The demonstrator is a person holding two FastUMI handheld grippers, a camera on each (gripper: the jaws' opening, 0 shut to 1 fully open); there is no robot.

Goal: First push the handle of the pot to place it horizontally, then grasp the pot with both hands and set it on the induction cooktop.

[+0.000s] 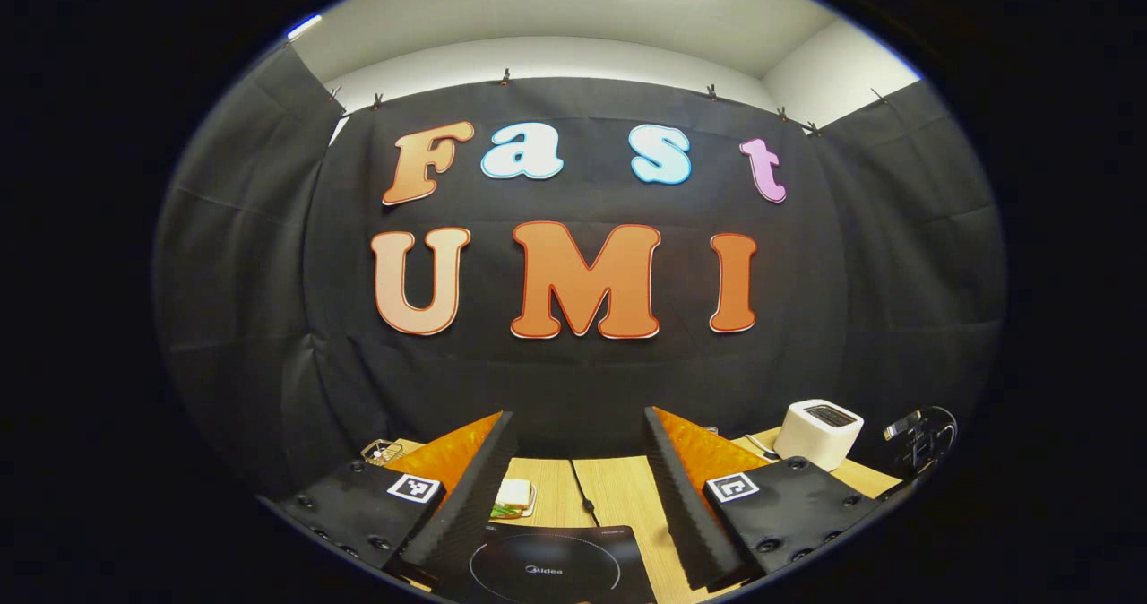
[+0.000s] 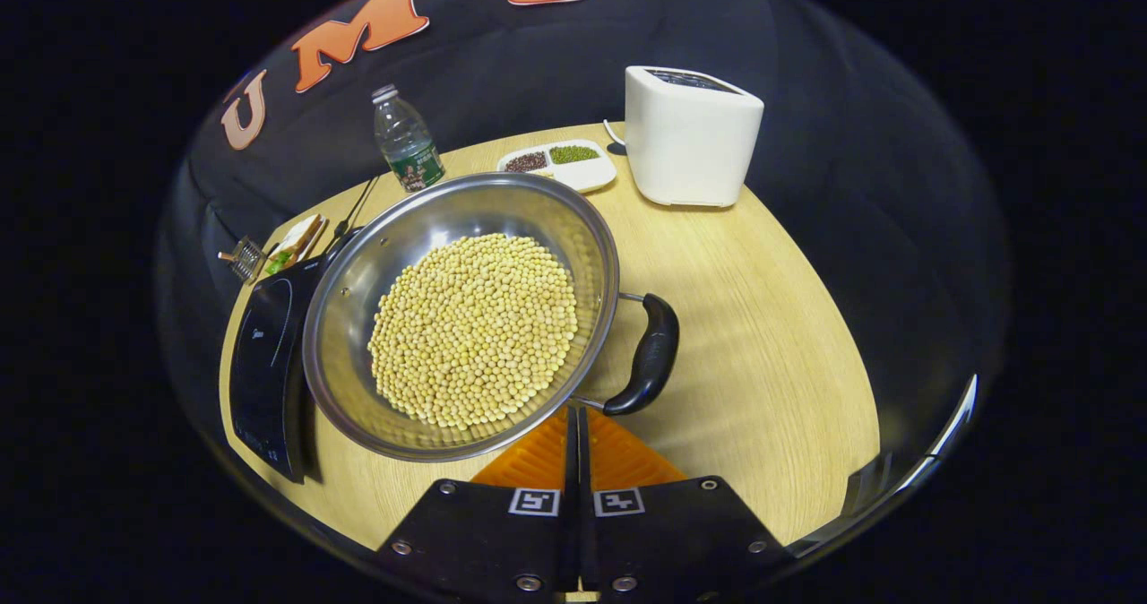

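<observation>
Pot [image 2: 466, 317] of soybeans just ahead of right gripper [image 2: 578, 425], jaws clenched empty, left gripper [image 1: 578, 461] jaws released

A staged kitchen corner inside a recording booth rather than a real home: black cloth [image 1: 224, 254] clipped up as walls, with plain white wall and ceiling above it. A pale wooden table [image 2: 762, 335] carries kitchen gear: ahead of the jaws a white toaster [image 2: 692, 135], a divided dish of beans [image 2: 560, 165], a water bottle [image 2: 405, 141], what may be a sandwich [image 2: 294, 241], and an induction cooktop [image 1: 547, 568]
</observation>
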